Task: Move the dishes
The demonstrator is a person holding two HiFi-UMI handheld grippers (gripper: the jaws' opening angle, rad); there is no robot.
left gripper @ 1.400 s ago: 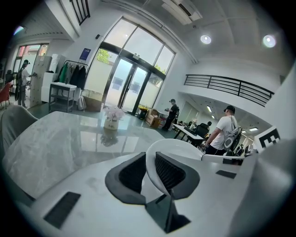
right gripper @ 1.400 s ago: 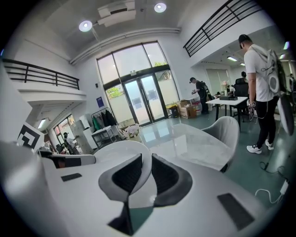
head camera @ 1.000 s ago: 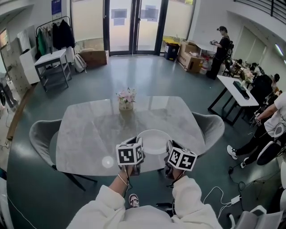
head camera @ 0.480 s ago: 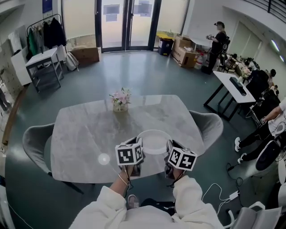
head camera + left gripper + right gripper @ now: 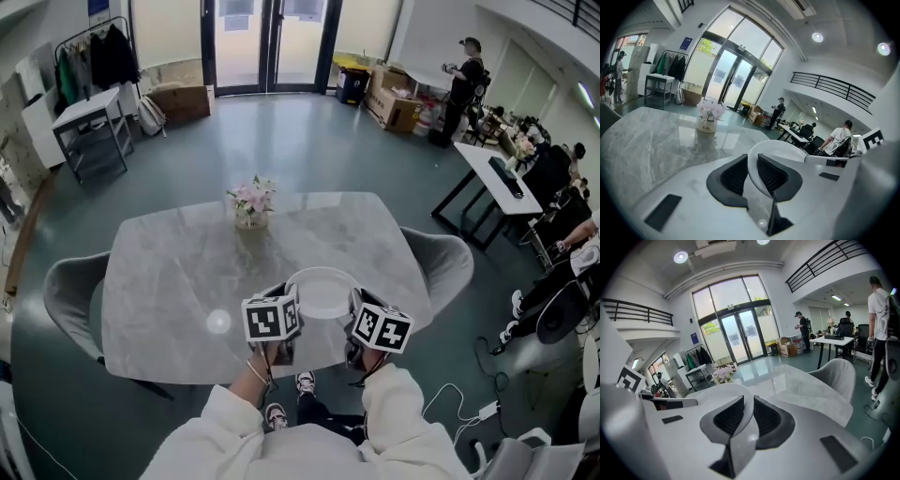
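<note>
Head view: left gripper [image 5: 290, 300], right gripper [image 5: 354, 304], fingers slightly apart on plate [image 5: 322, 289] rim.

Grey marble table [image 5: 178, 272] with two grey chairs [image 5: 70, 291] on a teal floor [image 5: 281, 150], glass doors [image 5: 267, 42] behind

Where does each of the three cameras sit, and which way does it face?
Head view: on the person's head, facing steeply down at the marble table; shows both sleeves, left gripper, right gripper.
Left gripper view: rides that gripper, looking along its jaws, shut on the white plate, toward the flower vase.
Right gripper view: likewise, jaws shut on the plate's other edge.
Shared: all show plate, table, vase.
</note>
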